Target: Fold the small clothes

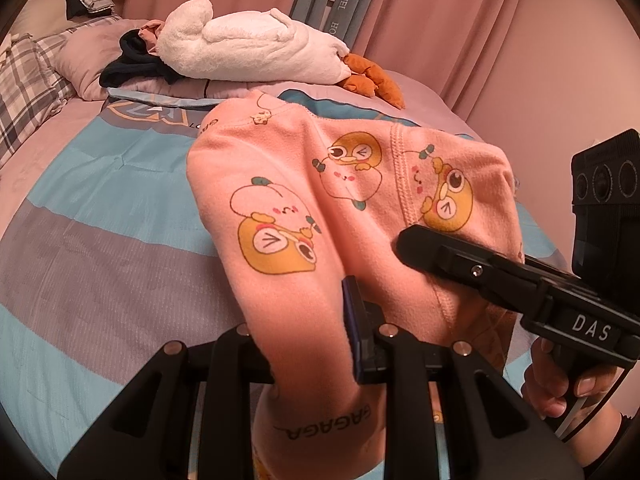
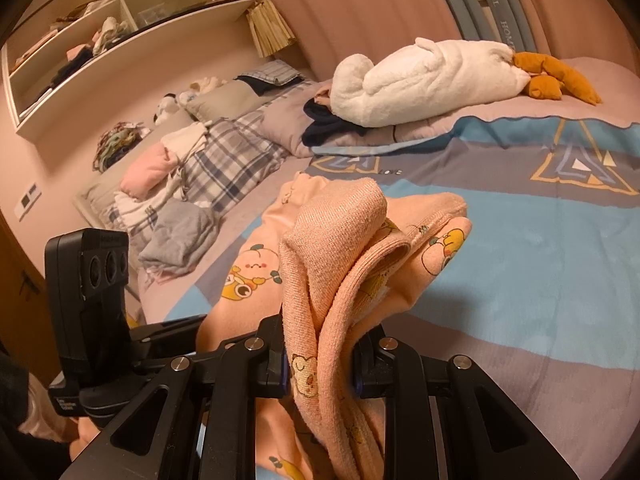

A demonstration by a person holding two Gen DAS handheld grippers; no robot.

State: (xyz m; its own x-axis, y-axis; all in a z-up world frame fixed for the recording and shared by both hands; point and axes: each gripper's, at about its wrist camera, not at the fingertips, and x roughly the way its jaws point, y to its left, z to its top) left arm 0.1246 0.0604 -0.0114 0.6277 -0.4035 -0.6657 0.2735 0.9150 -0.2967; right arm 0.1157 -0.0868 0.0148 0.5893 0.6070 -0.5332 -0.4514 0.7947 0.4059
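A small pink garment [image 1: 320, 200] printed with yellow cartoon chicks is held up over the bed. My left gripper [image 1: 316, 344] is shut on one edge of it, and the cloth drapes over the left finger and hides it. In the left wrist view the right gripper [image 1: 460, 256] reaches in from the right side and lies across the cloth. In the right wrist view my right gripper [image 2: 320, 364] is shut on a bunched fold of the same pink garment [image 2: 340, 248], which hangs between the pads. The left gripper's body [image 2: 92, 300] shows at the left.
The bed has a blue and grey striped cover [image 1: 100, 220]. A white plush duck [image 1: 248, 48] lies at the far side beside dark clothes [image 1: 132, 60]. Plaid pillows and piled laundry [image 2: 180, 200] sit along the left. Shelves [image 2: 100, 20] hang on the wall; pink curtains behind.
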